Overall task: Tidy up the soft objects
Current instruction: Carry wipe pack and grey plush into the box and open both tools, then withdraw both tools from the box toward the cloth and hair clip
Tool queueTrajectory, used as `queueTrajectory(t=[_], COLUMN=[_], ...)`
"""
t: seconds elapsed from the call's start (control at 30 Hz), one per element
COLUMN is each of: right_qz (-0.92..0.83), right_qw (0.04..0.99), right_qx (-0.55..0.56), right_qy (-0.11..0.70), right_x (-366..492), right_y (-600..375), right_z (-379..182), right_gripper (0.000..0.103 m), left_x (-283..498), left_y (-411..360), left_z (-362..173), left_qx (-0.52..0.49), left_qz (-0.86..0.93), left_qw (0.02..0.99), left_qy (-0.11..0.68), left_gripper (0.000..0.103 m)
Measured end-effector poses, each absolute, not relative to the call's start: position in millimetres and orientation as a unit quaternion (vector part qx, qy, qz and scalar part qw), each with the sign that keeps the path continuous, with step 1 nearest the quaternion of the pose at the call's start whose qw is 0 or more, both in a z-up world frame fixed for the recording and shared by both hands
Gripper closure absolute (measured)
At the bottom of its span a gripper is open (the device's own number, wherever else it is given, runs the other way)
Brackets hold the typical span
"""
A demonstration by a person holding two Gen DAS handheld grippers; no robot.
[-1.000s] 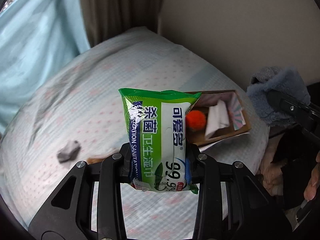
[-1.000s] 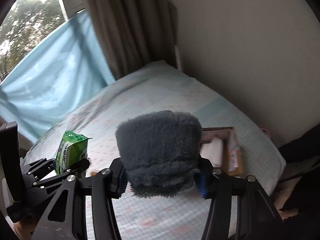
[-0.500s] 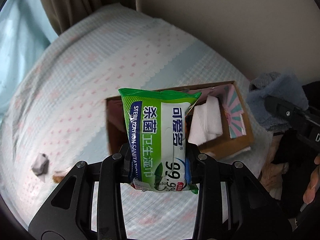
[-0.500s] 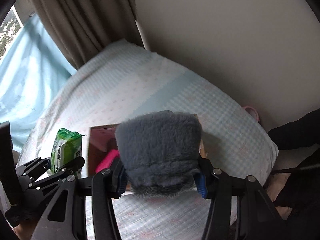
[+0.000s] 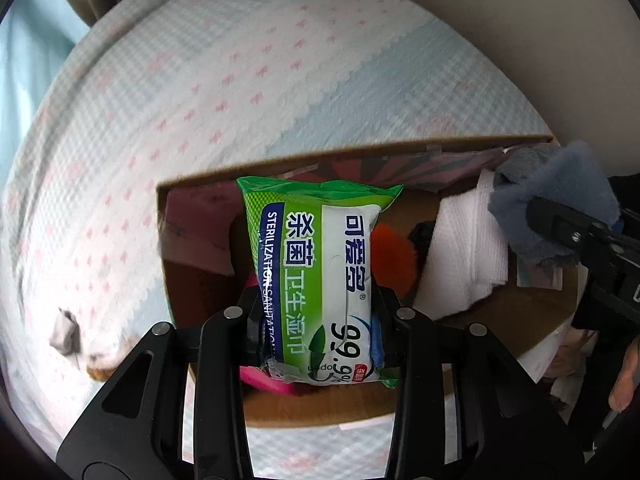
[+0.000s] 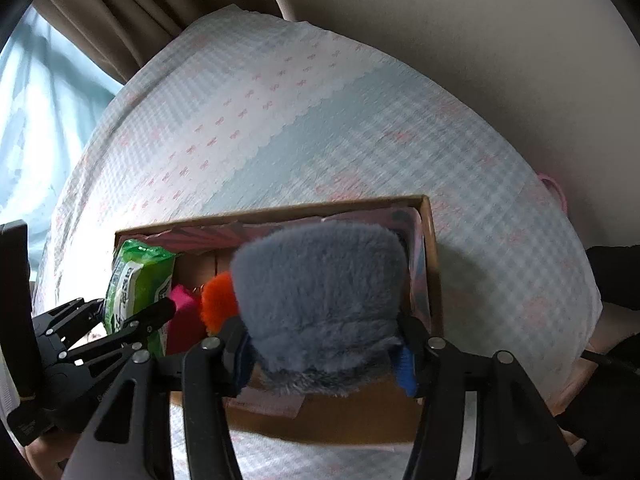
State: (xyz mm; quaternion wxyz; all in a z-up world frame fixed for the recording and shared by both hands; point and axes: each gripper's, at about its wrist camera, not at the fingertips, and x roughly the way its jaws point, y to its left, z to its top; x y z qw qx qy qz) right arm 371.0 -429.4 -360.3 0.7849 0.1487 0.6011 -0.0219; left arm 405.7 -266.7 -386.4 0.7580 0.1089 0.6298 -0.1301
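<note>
My left gripper (image 5: 316,320) is shut on a green pack of wet wipes (image 5: 316,276), held upright over the left half of an open cardboard box (image 5: 208,178); the pack also shows in the right wrist view (image 6: 136,284). My right gripper (image 6: 324,356) is shut on a grey fluffy cloth (image 6: 320,296), held over the right half of the box (image 6: 434,264). In the box lie an orange pom-pom (image 5: 394,256), a white folded cloth (image 5: 464,256) and a pink soft item (image 6: 184,320).
The box sits on a bed with a checked blue-and-pink cover (image 5: 248,80). A small grey scrap (image 5: 64,328) lies on the cover left of the box. A wall (image 6: 480,20) and curtains (image 6: 120,12) stand behind the bed.
Both grippers have moved forward and down over the box with their loads. The box now fills the lower middle of both views.
</note>
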Motion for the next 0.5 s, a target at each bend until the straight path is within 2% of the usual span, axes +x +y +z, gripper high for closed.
queueTrajectory(t=[0.03,0.07,0.1,0.13,0.33,0.5], right_qz=[-0.022,-0.021,-0.018,-0.014,-0.003,-0.001], right_qw=[0.786,0.789,0.792,0.794,0.803,0.808], right_qx=[0.152,0.156,0.158,0.16,0.155,0.158], right_qy=[0.599,0.594,0.59,0.586,0.575,0.568], right_x=[372,374,376,377,375,368], right_y=[-429,-430,-431,-431,-429,-427], right_z=[-360,-360,-359,-358,-356,-348], right_gripper=[0.039,0.033,0.017,0.001,0.0,0.0], left_x=[406,406,404,403,402,393], left_y=[-267,-268,-267,-265,-252,-247], left_z=[-385,-383,-381,-380,-383,-365], left_qx=[0.118,0.126,0.13,0.135,0.137,0.131], left_qz=[-0.126,-0.123,-0.123,-0.123,-0.123,-0.124], left_qw=[0.759,0.76,0.763,0.765,0.759,0.767], left_qy=[0.628,0.625,0.621,0.617,0.624,0.615], left_gripper=[0.03,0.01,0.001,0.0,0.0,0.0])
